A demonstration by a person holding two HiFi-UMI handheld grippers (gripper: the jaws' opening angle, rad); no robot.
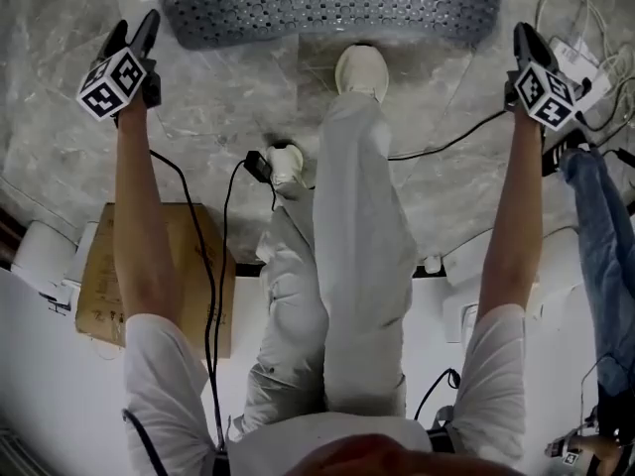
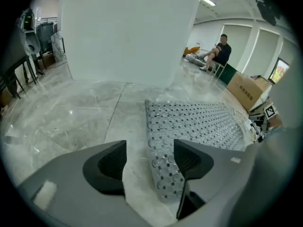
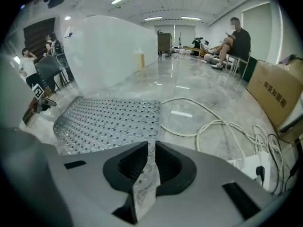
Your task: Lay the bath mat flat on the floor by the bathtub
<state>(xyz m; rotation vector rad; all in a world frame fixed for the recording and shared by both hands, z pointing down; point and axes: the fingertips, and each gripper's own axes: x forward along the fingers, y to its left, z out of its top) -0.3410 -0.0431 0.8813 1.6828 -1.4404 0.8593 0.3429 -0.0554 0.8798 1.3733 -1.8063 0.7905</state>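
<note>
Grey and studded with round holes, the bath mat lies spread on the marble floor at the top of the head view, just ahead of the person's forward white shoe. Its near edge bows slightly toward the feet. In the two gripper views the mat sits just beside the white bathtub, whose tall plain wall rises behind it.

At the mat's left end, the left tool has its jaws standing wide apart. In the left gripper view, a corner of the mat lies on the floor in the gap of the left tool, closer to the right-hand jaw and running partly behind it, and the pads do not press on it.

The right tool is at the mat's right end. In the right gripper view, the right tool has its jaws drawn narrow on a thin strip of the mat's edge, which stands up between the ribbed pads while the rest of the mat stretches away to the left toward the bathtub.

White cables loop over the floor to the right of the mat. A cardboard box stands near the person's left arm, with a black cable trailing across it
</note>
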